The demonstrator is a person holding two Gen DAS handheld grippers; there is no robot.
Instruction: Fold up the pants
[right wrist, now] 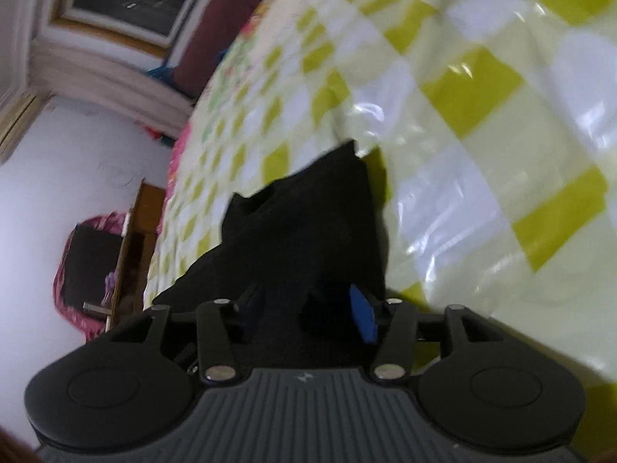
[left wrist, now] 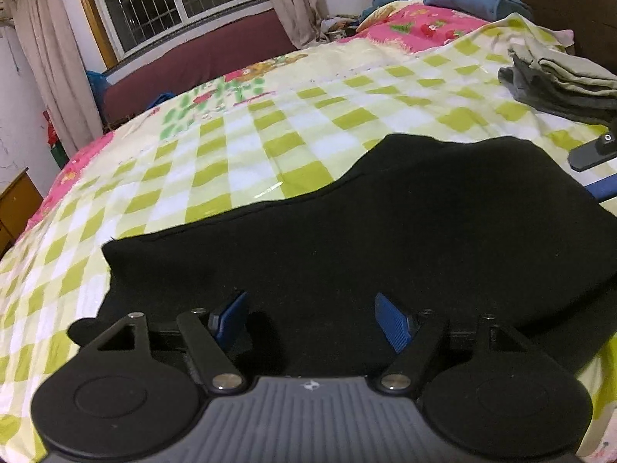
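Note:
Black pants [left wrist: 385,231] lie flat on the green-and-white checked bed cover [left wrist: 270,146]. My left gripper [left wrist: 312,318] hovers over their near edge, its blue pads wide apart and nothing gripped between them. In the blurred, rolled right wrist view, a pointed end of the pants [right wrist: 308,223] runs away from my right gripper [right wrist: 308,310]. Its jaws stand apart with black cloth lying between them, and the right blue pad [right wrist: 364,318] shows bare. A black part of the right gripper [left wrist: 594,150] pokes in at the left wrist view's right edge.
A stack of folded grey clothes [left wrist: 559,81] sits at the bed's far right. Blue bedding [left wrist: 474,0] lies at the head end. A wooden cabinet [left wrist: 15,200] stands left of the bed, and a window [left wrist: 173,0] with curtains is beyond.

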